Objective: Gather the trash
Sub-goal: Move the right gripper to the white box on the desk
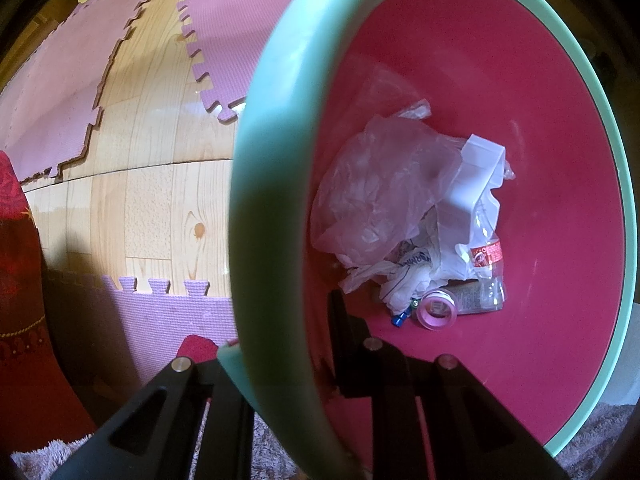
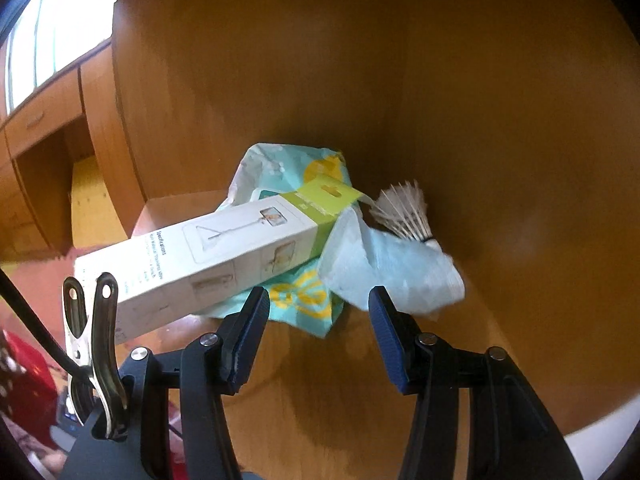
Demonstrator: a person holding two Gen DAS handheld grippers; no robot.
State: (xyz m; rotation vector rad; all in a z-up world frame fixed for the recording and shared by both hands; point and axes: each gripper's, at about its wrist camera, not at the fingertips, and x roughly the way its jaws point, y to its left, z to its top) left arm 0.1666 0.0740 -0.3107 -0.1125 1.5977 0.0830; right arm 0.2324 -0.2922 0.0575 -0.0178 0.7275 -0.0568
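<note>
Left claw point(image 1: 280, 360) is clamped on the bin point(image 1: 256, 184) rim, bin tilted, trash inside; a slip spills it. Right claw point(image 2: 318, 312) is apart, empty, aimed at the pile in the wooden corner: box point(image 2: 208, 256), bag point(image 2: 396, 276), shuttlecock point(image 2: 404, 210). Risk: jaws catch only the limp bag, or nudge the box off the wrapper point(image 2: 304, 296)

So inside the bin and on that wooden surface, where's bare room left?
In the bin, the pink floor is bare right of the bottle and along the near side; the trash bunches in the middle. On the wooden surface, it is bare just ahead of the right tool; box, wrapper and shuttlecock crowd the corner.
</note>
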